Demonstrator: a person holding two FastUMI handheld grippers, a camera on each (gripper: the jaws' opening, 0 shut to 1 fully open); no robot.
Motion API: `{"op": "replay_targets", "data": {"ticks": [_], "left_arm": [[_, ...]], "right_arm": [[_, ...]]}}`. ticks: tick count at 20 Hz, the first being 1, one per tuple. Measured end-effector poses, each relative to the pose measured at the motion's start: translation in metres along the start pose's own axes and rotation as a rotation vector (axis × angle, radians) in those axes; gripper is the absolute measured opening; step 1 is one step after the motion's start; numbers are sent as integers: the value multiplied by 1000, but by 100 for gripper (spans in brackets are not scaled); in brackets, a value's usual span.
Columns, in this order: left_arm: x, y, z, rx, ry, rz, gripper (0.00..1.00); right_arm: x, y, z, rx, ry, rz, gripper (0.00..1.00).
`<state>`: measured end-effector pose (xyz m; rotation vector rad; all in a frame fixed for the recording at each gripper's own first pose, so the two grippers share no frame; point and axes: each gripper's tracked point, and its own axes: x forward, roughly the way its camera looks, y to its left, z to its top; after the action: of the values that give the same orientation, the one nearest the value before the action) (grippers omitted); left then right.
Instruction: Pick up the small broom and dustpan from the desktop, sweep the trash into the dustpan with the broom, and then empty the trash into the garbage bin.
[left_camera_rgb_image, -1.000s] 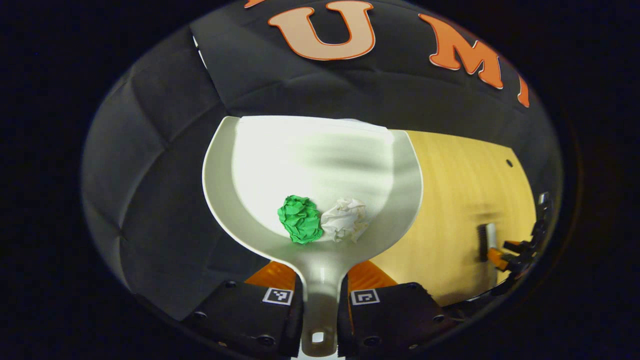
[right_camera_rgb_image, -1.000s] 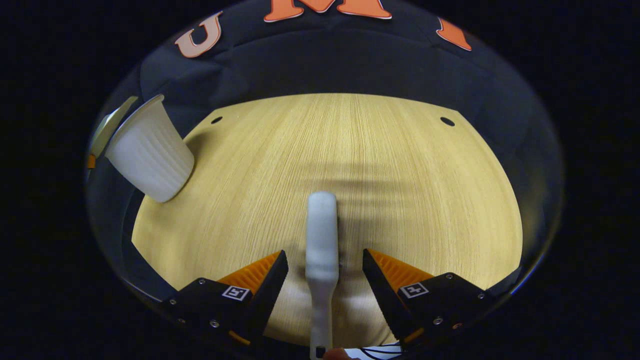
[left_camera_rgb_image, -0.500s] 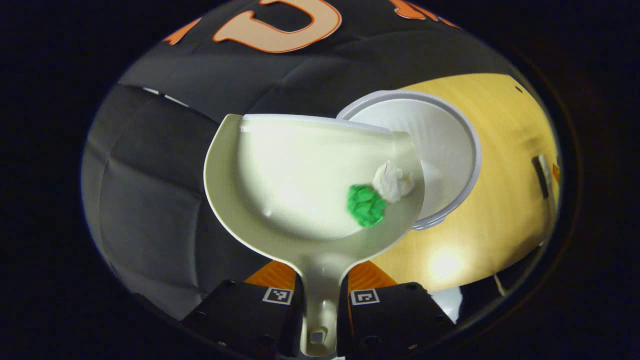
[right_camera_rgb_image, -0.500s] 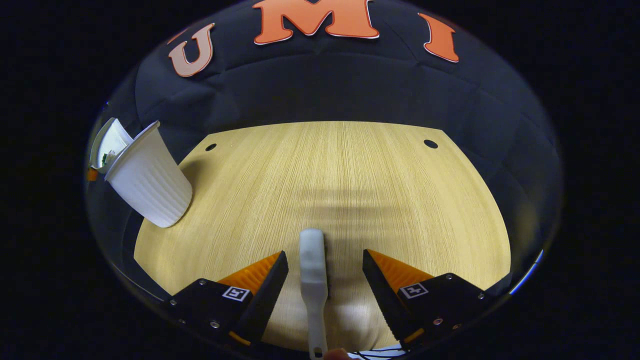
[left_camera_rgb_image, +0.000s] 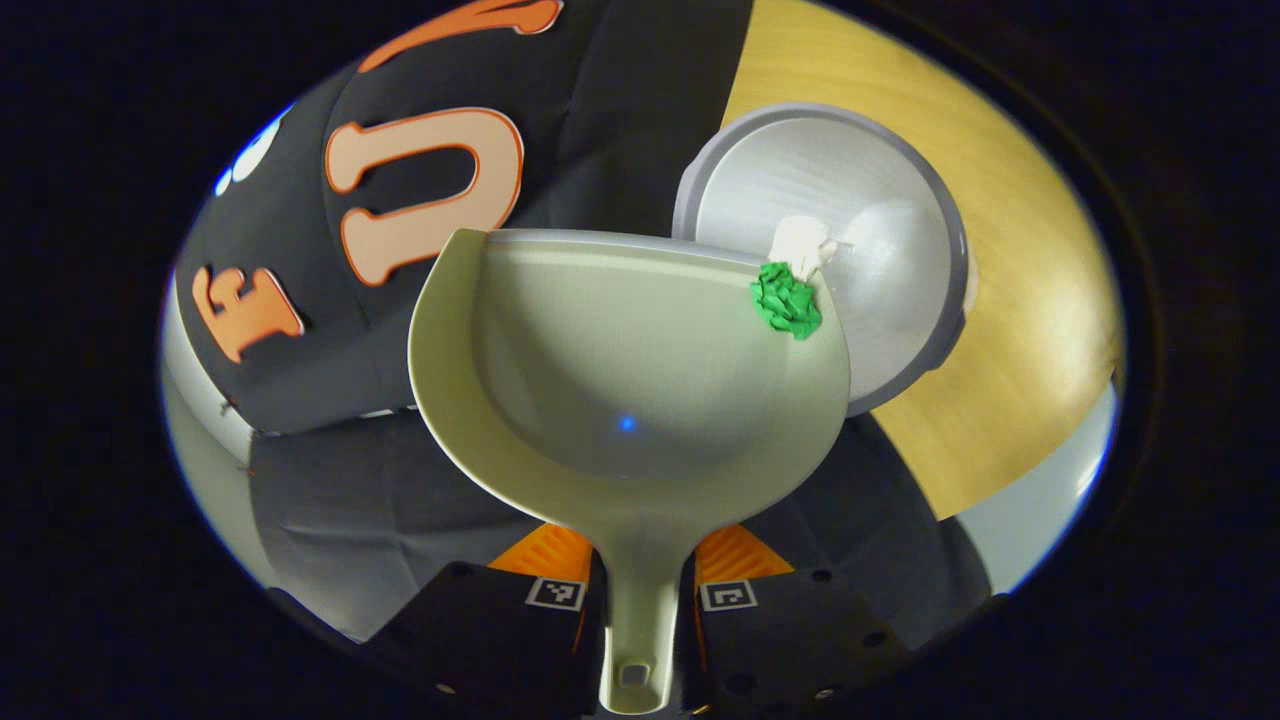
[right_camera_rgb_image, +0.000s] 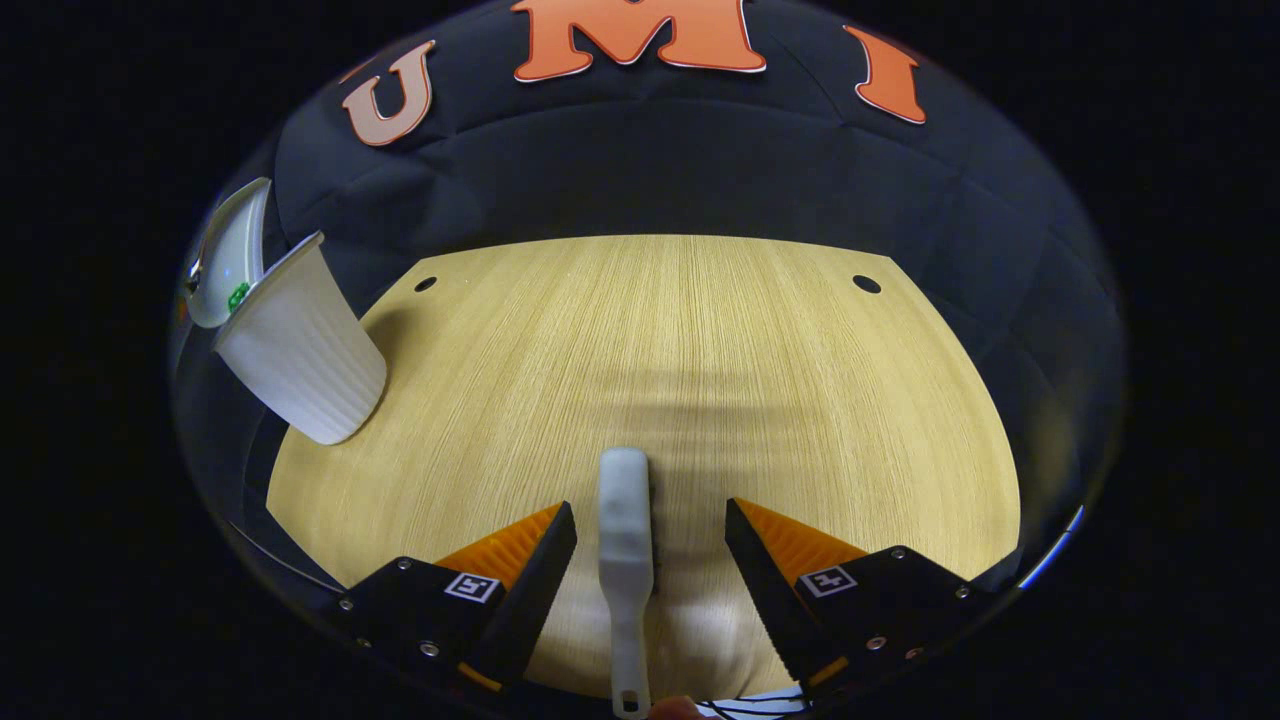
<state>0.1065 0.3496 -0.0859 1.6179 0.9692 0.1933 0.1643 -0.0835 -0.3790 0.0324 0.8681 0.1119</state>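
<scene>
Since a moment ago the dustpan has tipped over toward the garbage bin, and the green paper ball and the white paper ball have slid from the pan's middle to its front right corner, the white one now lying past the lip over the bin's mouth. The left gripper is clamped on the dustpan's handle, a finger pressed against each side of it. The bin (a ribbed white plastic cup) stands on the wooden table near its left rear corner, just under the pan's lip.

In the right gripper view, the right gripper has its fingers spread wide, with the small broom lying on the table between them, touching neither finger. The bin shows far to the left there, with the tilted dustpan right above its rim.
</scene>
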Motion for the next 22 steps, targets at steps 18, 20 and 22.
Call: {"op": "replay_targets", "data": {"ticks": [18,20,22], "left_arm": [[-55,-94,212,-1126,-203,-881,28],[-66,-95,254,-1151,-247,-976,28],[-103,-115,287,-1174,-276,-1042,28]], "right_arm": [[-9,1,2,10,6,38,93],[-11,0,4,1,-7,40,93],[-14,-1,5,1,-21,35,93]]}}
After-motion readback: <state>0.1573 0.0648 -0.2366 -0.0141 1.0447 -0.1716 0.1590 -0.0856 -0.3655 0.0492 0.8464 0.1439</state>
